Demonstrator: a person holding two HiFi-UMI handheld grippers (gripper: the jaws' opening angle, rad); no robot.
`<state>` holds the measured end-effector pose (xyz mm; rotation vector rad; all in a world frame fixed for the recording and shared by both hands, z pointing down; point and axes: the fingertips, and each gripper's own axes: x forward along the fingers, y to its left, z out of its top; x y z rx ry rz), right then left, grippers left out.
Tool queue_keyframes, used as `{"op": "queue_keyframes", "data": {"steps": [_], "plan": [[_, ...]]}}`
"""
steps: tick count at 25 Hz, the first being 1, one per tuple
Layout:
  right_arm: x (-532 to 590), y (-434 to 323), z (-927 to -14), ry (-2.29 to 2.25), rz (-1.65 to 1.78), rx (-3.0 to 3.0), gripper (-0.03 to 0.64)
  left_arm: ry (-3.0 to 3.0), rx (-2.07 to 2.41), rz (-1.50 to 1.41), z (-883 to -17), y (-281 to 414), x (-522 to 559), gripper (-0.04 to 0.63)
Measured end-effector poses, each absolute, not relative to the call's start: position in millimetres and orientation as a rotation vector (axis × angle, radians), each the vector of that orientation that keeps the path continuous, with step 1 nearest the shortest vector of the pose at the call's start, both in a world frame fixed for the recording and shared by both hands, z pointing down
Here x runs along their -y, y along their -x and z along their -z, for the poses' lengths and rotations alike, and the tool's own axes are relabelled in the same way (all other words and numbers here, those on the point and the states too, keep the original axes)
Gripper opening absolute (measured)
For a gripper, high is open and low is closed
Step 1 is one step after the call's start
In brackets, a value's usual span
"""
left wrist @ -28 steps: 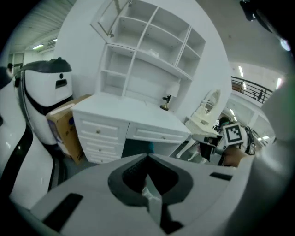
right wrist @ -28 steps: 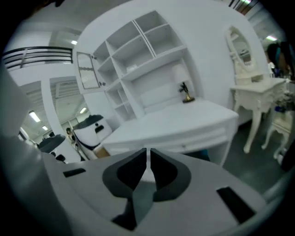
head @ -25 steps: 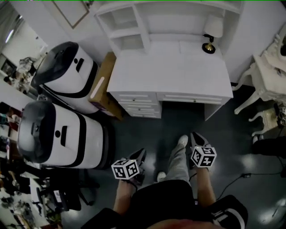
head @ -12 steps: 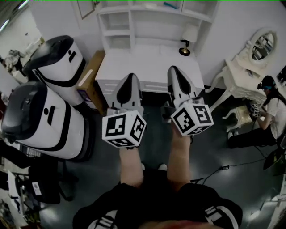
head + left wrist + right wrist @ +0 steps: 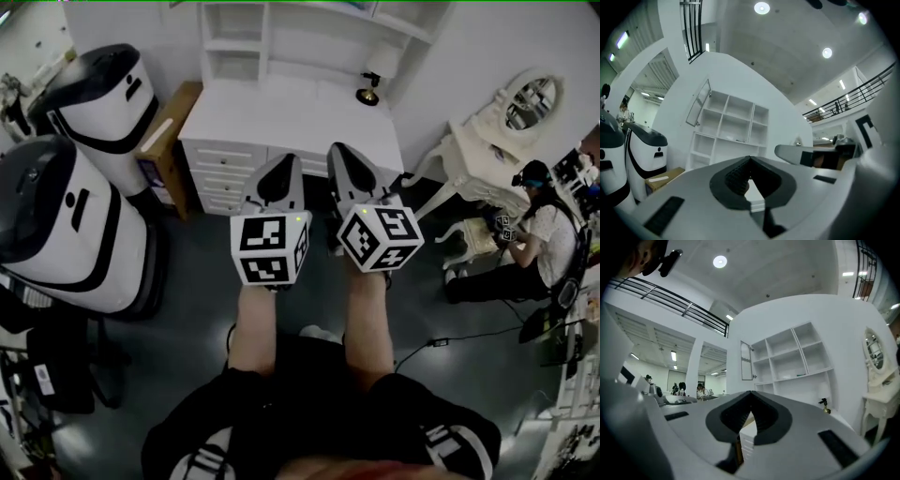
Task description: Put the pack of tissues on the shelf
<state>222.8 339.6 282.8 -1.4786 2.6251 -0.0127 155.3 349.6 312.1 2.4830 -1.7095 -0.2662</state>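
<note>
Left gripper (image 5: 750,160): jaws together, nothing between.
Right gripper (image 5: 751,394): jaws together, nothing between.
Gripper views only: white cubby shelf (image 5: 736,124) compartments, face-on.
Head view only: white drawered desk (image 5: 281,112) front edge; dark floor (image 5: 187,272) open before it.
Pack of tissues: not made out.

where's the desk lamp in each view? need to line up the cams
Head view: desk lamp at top centre, on the back right corner of the desk.
Left gripper view: tiny shape right of centre, probably the lamp; too small to be sure.
Right gripper view: lower right.
Shared landmark: the white shelf unit, its cubbies left of the lamp in every view.
</note>
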Motion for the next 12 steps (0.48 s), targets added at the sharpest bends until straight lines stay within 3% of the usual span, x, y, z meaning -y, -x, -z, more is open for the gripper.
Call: {"op": "queue_keyframes", "data": {"steps": [12], "plan": [[-333, -178, -306, 1.437, 0.006, -2.702, 0.019, -2.415, 1.645, 0.349, -321, -101, -347, 0.009]]}}
